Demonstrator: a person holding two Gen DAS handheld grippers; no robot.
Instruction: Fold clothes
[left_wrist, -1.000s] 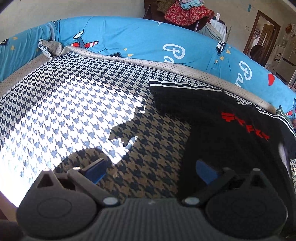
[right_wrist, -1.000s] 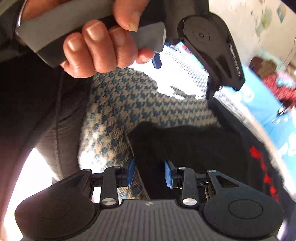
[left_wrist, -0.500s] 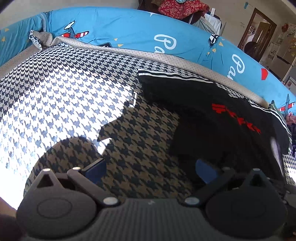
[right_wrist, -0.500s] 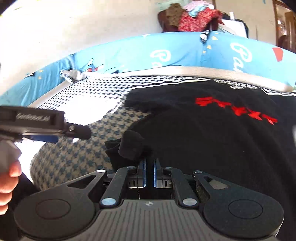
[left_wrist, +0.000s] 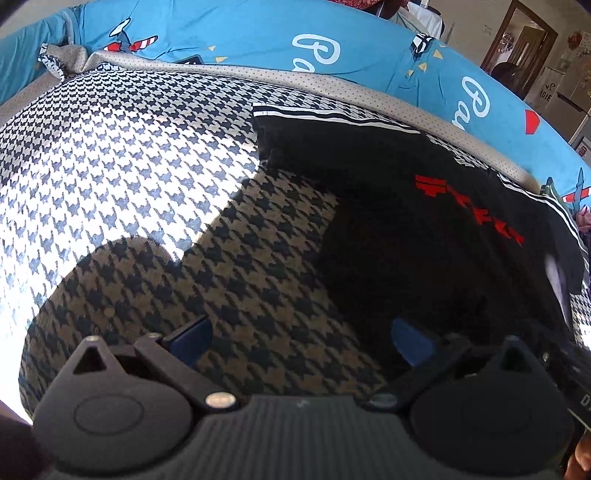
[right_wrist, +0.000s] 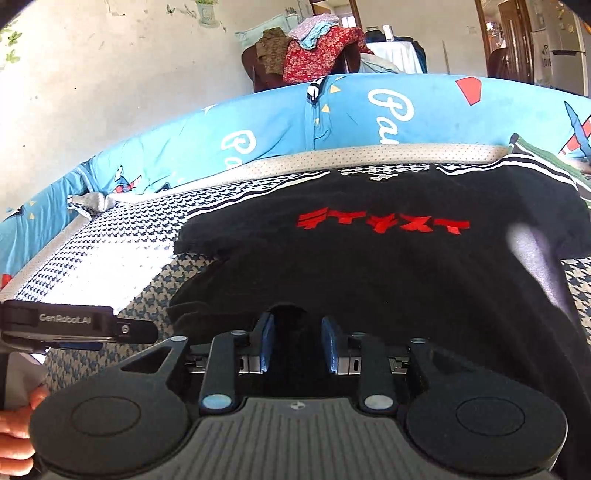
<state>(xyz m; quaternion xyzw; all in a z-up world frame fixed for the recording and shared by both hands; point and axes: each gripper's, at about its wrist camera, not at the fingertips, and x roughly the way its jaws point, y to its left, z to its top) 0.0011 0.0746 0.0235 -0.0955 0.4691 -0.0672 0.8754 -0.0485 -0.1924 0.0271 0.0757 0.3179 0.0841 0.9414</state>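
Note:
A black T-shirt (left_wrist: 424, 240) with red lettering (right_wrist: 384, 223) lies spread on a houndstooth bed cover (left_wrist: 129, 166), its white-striped sleeves toward the far side. My left gripper (left_wrist: 301, 339) is open wide just above the cover. Its right pad (left_wrist: 410, 341) is over the shirt's near left edge and its left pad (left_wrist: 192, 334) is over bare cover. My right gripper (right_wrist: 298, 343) hovers low over the shirt's near hem and its jaws are opening. A bunched bit of black cloth (right_wrist: 288, 312) sits between and just beyond the pads, which do not press on it.
A blue printed quilt (left_wrist: 240, 40) is rolled along the far edge of the bed. A chair piled with clothes (right_wrist: 310, 51) stands behind it by the wall. The left gripper's housing (right_wrist: 66, 323) and a hand (right_wrist: 14, 435) show at the left of the right wrist view.
The right gripper rolled level and came over the shirt's near hem, shut on a fold of it, then opened. The left gripper sank slightly and moved closer to the shirt's edge.

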